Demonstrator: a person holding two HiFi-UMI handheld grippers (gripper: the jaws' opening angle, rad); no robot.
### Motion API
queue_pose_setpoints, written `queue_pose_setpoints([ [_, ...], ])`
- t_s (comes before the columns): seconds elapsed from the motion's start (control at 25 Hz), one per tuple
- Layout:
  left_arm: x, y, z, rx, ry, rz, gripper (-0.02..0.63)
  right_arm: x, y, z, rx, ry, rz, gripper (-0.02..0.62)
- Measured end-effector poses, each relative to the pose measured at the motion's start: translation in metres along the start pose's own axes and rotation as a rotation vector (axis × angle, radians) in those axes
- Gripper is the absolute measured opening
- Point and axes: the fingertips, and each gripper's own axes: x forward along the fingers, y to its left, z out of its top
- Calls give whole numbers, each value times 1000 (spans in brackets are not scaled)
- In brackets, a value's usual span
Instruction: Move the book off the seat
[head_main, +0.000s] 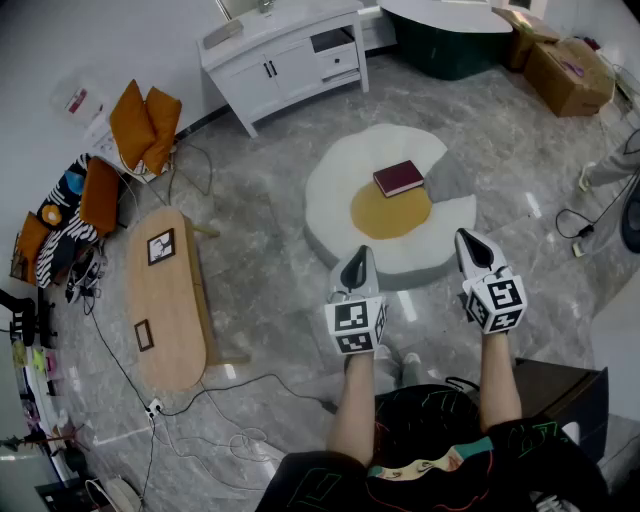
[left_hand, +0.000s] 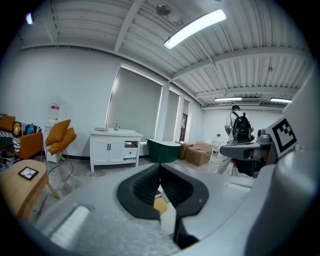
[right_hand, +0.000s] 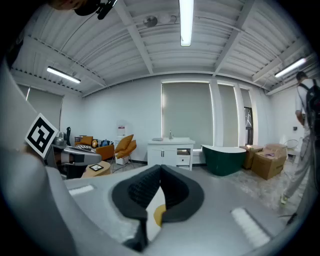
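Observation:
A dark red book (head_main: 399, 178) lies closed on the egg-shaped floor seat (head_main: 340, 190), at the upper edge of its yellow middle. Both grippers hang in the air on the near side of the seat, pointing toward it. My left gripper (head_main: 358, 256) is shut and holds nothing, and sits over the seat's near rim. My right gripper (head_main: 470, 241) is likewise shut and empty, to the right of the seat and apart from the book. In the left gripper view the left gripper (left_hand: 160, 168) shows only a sliver of the yellow seat below its tips. The right gripper (right_hand: 160, 170) shows the same in its own view.
A low wooden table (head_main: 165, 300) stands to the left with cables (head_main: 230, 420) trailing on the marble floor. At the back are a white cabinet (head_main: 285, 60), a dark green tub (head_main: 450, 35), cardboard boxes (head_main: 570, 75) and orange chairs (head_main: 145, 125). A person with a backpack (left_hand: 241, 127) stands far off.

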Motion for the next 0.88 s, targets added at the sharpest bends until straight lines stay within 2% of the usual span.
queue_pose_setpoints([
  [0.2,-6,22,-16,-8,30,14,5,11,22,-6,5,3,3,2],
  [0.36,-9,38,-32,-32,40,20,5,15,28,-22,62,7,-21,2],
  [0.6,-1,63,-14,-71,1,30,5,17,24,-8,40,8,-52,2],
  [0.88,20,47,4,-84,-28,-23,6,11,2,9,36,-1,-84,2],
])
